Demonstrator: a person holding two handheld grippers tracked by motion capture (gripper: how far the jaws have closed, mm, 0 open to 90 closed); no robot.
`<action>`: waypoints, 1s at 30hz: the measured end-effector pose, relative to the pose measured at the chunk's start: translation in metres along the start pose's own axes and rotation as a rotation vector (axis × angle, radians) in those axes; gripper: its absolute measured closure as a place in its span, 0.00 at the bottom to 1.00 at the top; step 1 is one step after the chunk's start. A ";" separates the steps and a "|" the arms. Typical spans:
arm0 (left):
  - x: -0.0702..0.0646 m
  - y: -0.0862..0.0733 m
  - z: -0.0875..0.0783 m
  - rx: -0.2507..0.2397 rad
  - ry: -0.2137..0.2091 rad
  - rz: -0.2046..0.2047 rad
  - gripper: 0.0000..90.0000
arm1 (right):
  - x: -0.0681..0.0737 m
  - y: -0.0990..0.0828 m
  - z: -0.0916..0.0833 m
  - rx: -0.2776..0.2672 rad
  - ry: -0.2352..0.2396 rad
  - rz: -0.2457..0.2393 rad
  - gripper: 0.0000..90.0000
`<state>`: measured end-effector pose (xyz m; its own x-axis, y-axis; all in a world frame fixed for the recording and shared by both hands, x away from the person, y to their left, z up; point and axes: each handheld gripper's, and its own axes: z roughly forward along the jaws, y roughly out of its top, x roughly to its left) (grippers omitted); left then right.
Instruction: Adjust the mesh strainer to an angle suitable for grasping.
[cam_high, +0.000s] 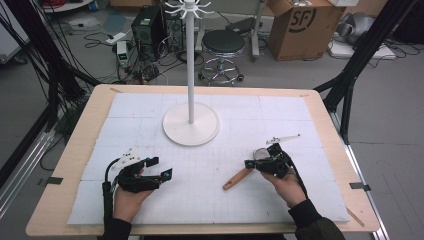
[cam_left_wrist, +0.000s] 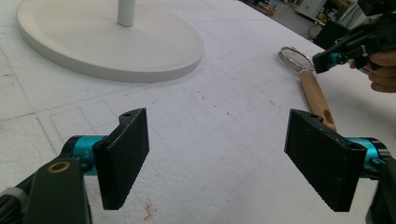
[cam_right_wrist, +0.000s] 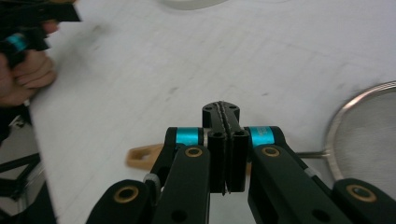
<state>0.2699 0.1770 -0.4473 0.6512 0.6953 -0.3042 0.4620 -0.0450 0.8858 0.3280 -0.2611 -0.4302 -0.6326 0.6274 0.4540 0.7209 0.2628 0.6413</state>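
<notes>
While your left gripper (cam_high: 159, 168) hovers low over the white foam mat (cam_high: 210, 200) with its jaws spread wide and nothing between them, your right gripper (cam_right_wrist: 225, 122) has its jaws pressed flat together and holds nothing visible. A small sieve (cam_left_wrist: 295, 59) with a wooden handle (cam_high: 238, 178) lies on the mat just beside and partly under your right gripper. Farther back on the mat stands a white pole stand (cam_high: 191, 125) on a round base, well apart from both grippers.
</notes>
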 end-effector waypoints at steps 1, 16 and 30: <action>-0.001 0.000 0.000 -0.003 0.001 0.001 0.25 | 0.005 -0.003 -0.001 -0.001 0.016 0.007 1.00; -0.002 0.001 -0.001 -0.009 -0.001 0.009 0.26 | 0.047 -0.041 0.029 0.117 0.144 -0.045 1.00; -0.003 0.001 0.000 -0.007 0.003 0.010 0.26 | 0.045 -0.030 0.050 0.114 0.119 -0.038 1.00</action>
<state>0.2685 0.1752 -0.4455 0.6538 0.6971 -0.2942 0.4514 -0.0472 0.8911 0.2926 -0.2042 -0.4600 -0.6841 0.5263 0.5050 0.7190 0.3702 0.5882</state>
